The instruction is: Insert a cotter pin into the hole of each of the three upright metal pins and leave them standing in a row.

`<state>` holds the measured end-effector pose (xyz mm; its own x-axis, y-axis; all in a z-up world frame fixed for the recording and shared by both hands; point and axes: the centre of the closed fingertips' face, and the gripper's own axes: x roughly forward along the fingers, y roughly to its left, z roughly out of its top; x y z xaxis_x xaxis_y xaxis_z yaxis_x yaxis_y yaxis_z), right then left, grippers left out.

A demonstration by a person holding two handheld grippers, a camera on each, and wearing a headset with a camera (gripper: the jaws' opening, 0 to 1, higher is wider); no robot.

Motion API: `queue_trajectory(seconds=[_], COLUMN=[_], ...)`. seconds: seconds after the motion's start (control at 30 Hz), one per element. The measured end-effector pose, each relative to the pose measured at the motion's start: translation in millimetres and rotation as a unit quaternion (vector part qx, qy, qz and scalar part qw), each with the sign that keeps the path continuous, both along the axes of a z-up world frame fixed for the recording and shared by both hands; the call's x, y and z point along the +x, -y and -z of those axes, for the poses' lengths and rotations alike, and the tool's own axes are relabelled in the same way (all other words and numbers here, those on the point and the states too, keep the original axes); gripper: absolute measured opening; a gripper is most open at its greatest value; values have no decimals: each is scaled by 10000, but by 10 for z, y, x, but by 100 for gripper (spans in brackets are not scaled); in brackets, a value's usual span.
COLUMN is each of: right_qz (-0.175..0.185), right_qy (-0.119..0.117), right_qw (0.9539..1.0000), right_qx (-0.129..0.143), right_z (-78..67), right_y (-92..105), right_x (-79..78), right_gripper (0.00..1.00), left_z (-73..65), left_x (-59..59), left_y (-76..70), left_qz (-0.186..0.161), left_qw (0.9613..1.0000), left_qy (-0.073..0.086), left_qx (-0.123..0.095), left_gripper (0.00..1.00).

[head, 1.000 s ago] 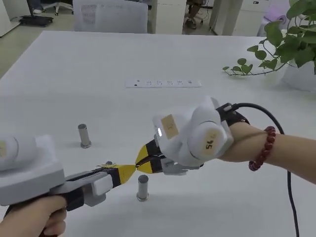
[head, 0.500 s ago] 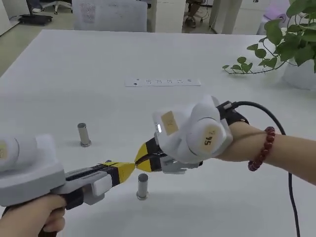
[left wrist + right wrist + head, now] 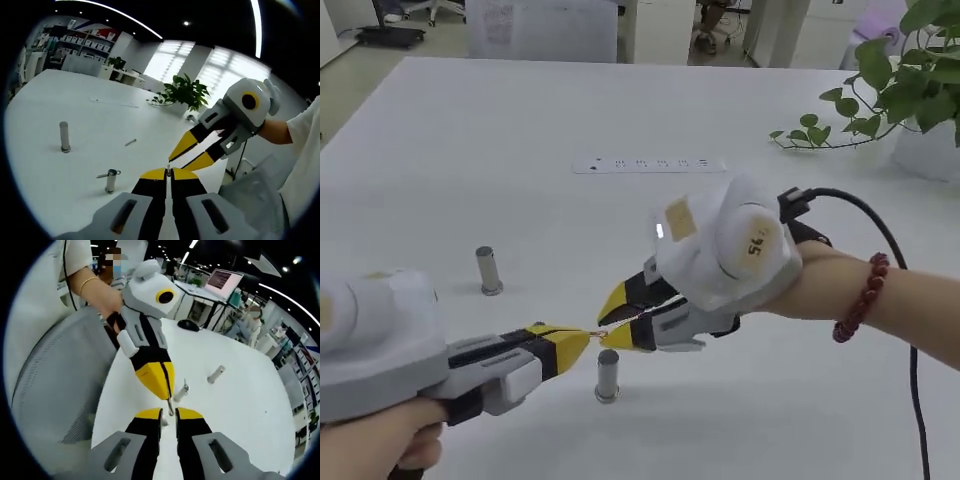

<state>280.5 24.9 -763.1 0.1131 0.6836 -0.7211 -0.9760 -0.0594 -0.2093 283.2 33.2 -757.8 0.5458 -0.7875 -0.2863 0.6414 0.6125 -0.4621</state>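
A cotter pin (image 3: 601,332) is being pinched by the closed left gripper (image 3: 580,341), its free end lying between the parted jaws of the empty right gripper (image 3: 611,322).

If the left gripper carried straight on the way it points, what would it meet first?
Probably the right gripper, whose open jaws sit just ahead of the left gripper and the cotter pin it holds.
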Motion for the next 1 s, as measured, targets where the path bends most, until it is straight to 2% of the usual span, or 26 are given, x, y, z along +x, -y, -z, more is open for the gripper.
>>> queue_trajectory(seconds=[0.17,0.3,0.33,0.5,0.67,0.83,0.87,0.93,1.0], right_qz=[197,212,248,229,113,55,37,36,-10], right_qy=[-495,-866,-1070,-1333,-1718,-1969,-2085,-2229,-2279], right_qw=[9985,9958,9937,9906,9849,9803,9779,9747,9735], right_qx=[155,219,239,211,177,138,151,170,167], right_z=[-29,-45,-44,-20,8,50,51,51,53], right_y=[47,94,108,167,191,229,232,235,243], right_x=[8,-20,-48,-76,-205,-280,-318,-366,-401], right_gripper=[14,16,16,17,18,18,18,18,17], left_z=[-6,25,29,46,24,14,15,-6,-18], left_x=[-39,-89,-99,-160,-229,-305,-326,-352,-383], left_y=[15,24,27,47,97,147,157,178,193], left_qz=[192,388,427,669,963,1222,1293,1371,1480], left_qw=[9997,9987,9985,9965,9933,9902,9892,9884,9865], left_qy=[147,226,247,351,505,537,542,562,608], left_qx=[88,222,246,356,388,404,415,339,337], left_gripper=[0,0,0,0,0,0,0,0,0])
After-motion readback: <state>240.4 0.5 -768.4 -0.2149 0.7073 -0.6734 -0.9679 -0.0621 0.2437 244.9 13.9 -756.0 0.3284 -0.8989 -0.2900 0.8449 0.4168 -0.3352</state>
